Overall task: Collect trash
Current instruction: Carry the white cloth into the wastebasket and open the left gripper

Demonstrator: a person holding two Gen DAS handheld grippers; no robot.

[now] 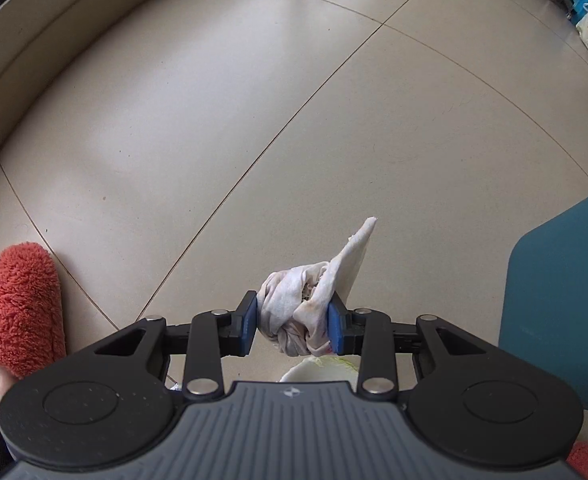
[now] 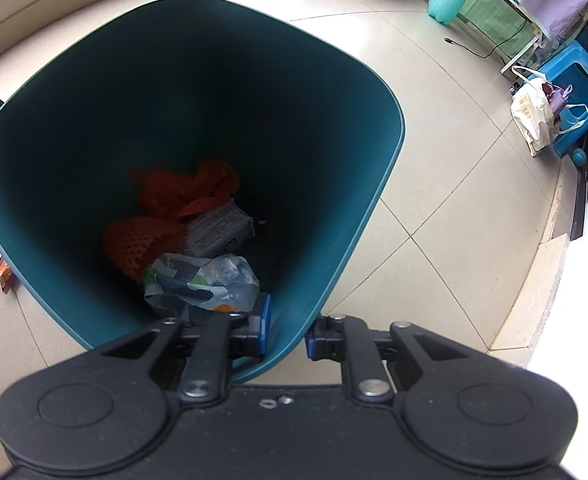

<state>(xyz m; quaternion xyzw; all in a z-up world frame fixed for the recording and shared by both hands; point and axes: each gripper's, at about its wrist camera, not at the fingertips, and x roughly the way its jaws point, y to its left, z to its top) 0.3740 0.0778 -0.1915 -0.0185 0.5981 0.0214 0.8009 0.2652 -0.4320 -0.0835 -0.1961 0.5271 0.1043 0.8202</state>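
Note:
My left gripper (image 1: 292, 324) is shut on a crumpled, stained white tissue (image 1: 298, 312) and holds it above the tiled floor. The teal trash bin's side (image 1: 562, 300) shows at the right of the left wrist view. My right gripper (image 2: 287, 334) is shut on the near rim of the teal trash bin (image 2: 374, 208), one finger inside and one outside. Inside the bin lie orange foam netting (image 2: 145, 240), a white printed box (image 2: 217, 230) and a crumpled plastic wrapper (image 2: 201, 284).
An orange fluffy slipper (image 1: 21, 304) is at the left on the floor. A small red wrapper (image 2: 3, 274) lies on the floor left of the bin. A white bag (image 2: 534, 116), a blue stool (image 2: 578, 80) and a teal sprayer bottle (image 2: 448, 0) stand far right.

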